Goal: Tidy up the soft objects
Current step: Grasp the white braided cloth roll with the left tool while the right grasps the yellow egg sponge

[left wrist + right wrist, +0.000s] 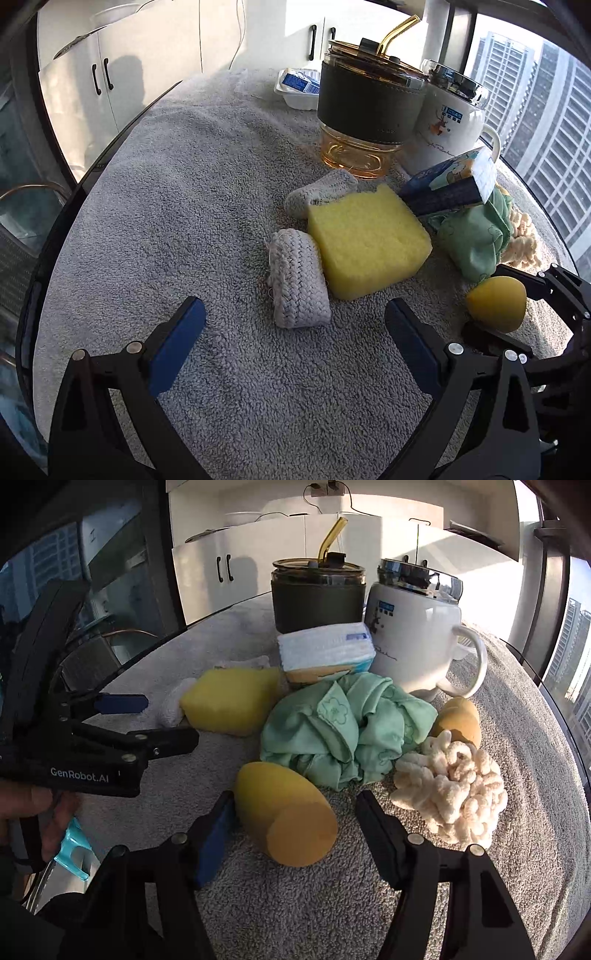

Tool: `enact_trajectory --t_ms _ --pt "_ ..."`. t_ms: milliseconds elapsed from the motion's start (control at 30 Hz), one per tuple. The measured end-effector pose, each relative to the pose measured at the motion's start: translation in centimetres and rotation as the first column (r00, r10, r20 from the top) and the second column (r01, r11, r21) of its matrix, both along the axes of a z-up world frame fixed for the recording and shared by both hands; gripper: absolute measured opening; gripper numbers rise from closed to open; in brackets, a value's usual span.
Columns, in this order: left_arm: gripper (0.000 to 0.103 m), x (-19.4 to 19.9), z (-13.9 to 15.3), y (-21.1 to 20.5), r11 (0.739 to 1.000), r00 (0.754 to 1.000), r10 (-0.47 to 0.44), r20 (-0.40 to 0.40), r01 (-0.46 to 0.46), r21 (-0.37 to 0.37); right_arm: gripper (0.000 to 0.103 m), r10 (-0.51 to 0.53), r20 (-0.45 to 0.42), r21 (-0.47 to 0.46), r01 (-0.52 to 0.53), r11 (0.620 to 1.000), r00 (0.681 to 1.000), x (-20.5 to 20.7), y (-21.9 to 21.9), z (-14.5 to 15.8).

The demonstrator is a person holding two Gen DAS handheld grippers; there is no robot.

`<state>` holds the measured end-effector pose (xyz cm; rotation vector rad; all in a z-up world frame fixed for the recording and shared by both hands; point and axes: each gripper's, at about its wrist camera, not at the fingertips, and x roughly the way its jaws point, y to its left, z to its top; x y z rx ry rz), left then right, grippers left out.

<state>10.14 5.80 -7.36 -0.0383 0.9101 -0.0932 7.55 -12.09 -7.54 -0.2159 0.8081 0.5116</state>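
My left gripper (295, 321) is open, its jaws on either side of a white knitted pad (299, 277) lying on the grey towel (184, 166). A second knitted pad (319, 192) and a yellow sponge block (369, 243) lie just beyond. My right gripper (293, 812) is open around a yellow egg-shaped sponge (286, 814), which also shows in the left wrist view (496, 302). The left finger pad touches the sponge; the right finger stands apart. A crumpled green cloth (347, 727), a cream fluffy scrunchie (450, 790) and a second egg-shaped sponge (458, 720) lie beyond.
A dark-sleeved amber tumbler with a straw (362, 107) and a white lidded mug (447, 122) stand at the back. A tissue pack (447, 184) leans on the cloth. A white tray (299, 90) sits far back. The round table edge curves on the left (74, 195).
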Motion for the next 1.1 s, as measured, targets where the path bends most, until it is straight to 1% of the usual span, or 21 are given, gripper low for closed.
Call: enact_trajectory --t_ms 100,167,200,233,267,300,333,367,400,433,500,533,667,800,900,1000,1100 --pt "0.099 0.4 0.0 0.1 1.0 1.0 0.001 0.001 -0.001 -0.009 0.068 -0.001 0.001 -0.003 0.001 1.0 1.0 0.0 0.5 -0.2" --pt "0.097 0.5 0.0 0.3 1.0 1.0 0.002 0.009 -0.001 -0.015 0.068 0.001 0.003 0.002 -0.001 1.0 1.0 0.0 0.5 -0.3" --pt "0.094 0.5 -0.1 0.4 1.0 1.0 0.005 0.016 -0.005 -0.006 0.066 -0.001 0.011 -0.003 0.001 1.0 1.0 -0.3 0.8 -0.4" --pt "0.086 0.6 -0.1 0.4 1.0 1.0 0.008 0.021 -0.008 0.016 0.061 0.002 0.019 -0.003 -0.002 1.0 1.0 -0.4 0.8 -0.4" --pt "0.081 0.5 -0.1 0.2 0.999 1.0 0.002 0.027 -0.003 0.038 0.058 0.012 0.022 0.001 -0.012 1.0 1.0 -0.5 0.7 -0.4" --pt "0.071 0.4 -0.1 0.1 0.999 0.999 -0.005 0.034 0.004 0.05 0.047 0.017 0.026 0.002 -0.017 1.0 1.0 -0.7 0.7 -0.3" --pt "0.053 0.3 0.0 0.0 0.999 0.999 -0.01 0.04 0.008 0.046 0.047 0.015 0.031 -0.001 -0.015 1.0 0.999 -0.7 0.8 -0.3" --pt "0.045 0.2 0.2 0.1 0.998 0.999 0.002 0.044 -0.005 0.057 0.046 0.018 0.03 0.0 -0.018 1.0 0.999 -0.8 0.8 -0.3" --pt "0.028 0.2 0.3 0.2 0.999 0.999 0.006 0.045 -0.008 0.048 0.045 0.022 0.03 0.007 -0.022 1.0 0.999 -0.8 0.7 -0.3" --pt "0.023 0.2 0.3 0.5 0.999 0.999 0.013 0.043 -0.014 0.03 0.045 0.023 0.028 0.013 -0.023 1.0 0.999 -0.9 0.7 -0.3" --pt "0.023 0.1 0.3 1.3 1.0 0.999 0.023 0.04 -0.023 -0.013 0.044 0.025 0.025 0.023 -0.026 0.999 0.999 -1.1 0.5 -0.2" --pt "0.023 0.0 0.3 1.5 0.999 0.999 0.026 0.041 -0.025 -0.02 0.044 0.024 0.028 0.025 -0.024 0.999 0.999 -1.2 0.2 -0.1" --pt "0.023 -0.4 0.6 1.5 0.999 0.998 0.023 0.05 -0.021 -0.036 0.044 0.005 0.028 0.038 -0.006 0.999 1.0 -1.1 -0.5 0.1" --pt "0.022 -1.5 1.3 0.9 0.999 0.997 -0.003 0.072 0.006 -0.044 0.044 0.003 0.047 0.046 -0.005 0.999 0.999 -1.6 -1.1 0.9" --pt "0.023 -2.6 1.6 0.5 0.999 0.997 -0.015 0.069 0.019 -0.049 0.044 0.003 0.036 0.042 -0.005 0.999 0.999 -1.9 -1.3 1.0" --pt "0.023 -3.6 1.8 0.0 0.997 0.998 -0.037 0.058 0.04 -0.06 0.044 -0.004 0.016 0.057 0.003 0.998 1.0 -2.2 -2.0 1.3" --pt "0.023 -4.7 2.1 -0.5 0.996 0.997 -0.055 0.06 0.059 -0.071 0.044 -0.016 0.022 0.051 0.014 0.999 1.0 -2.6 -2.7 2.0"
